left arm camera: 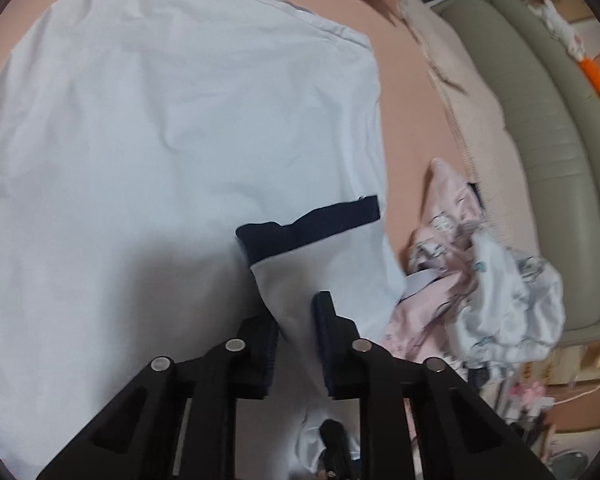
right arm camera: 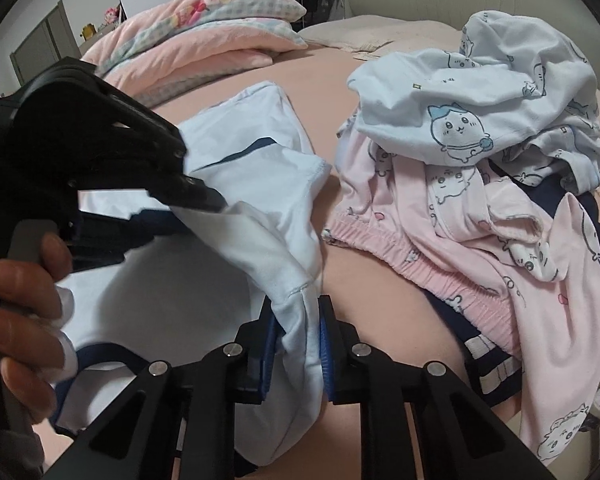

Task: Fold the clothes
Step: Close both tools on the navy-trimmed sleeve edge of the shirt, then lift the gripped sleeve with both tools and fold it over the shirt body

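Note:
A pale blue T-shirt (left arm camera: 172, 128) with navy sleeve cuffs lies spread on the pink bed. My left gripper (left arm camera: 296, 332) is shut on the shirt's sleeve, whose navy cuff (left arm camera: 308, 228) lies folded onto the body. In the right wrist view the left gripper (right arm camera: 204, 200) shows from the side, pinching the shirt (right arm camera: 260, 184). My right gripper (right arm camera: 300, 344) is shut on a bunched edge of the same shirt near the sleeve seam.
A heap of pink and pale blue printed pyjamas (right arm camera: 480, 184) lies right of the shirt, also seen in the left wrist view (left arm camera: 480, 292). Folded pink blankets (right arm camera: 204, 40) sit at the back. A padded headboard (left arm camera: 552, 152) edges the bed.

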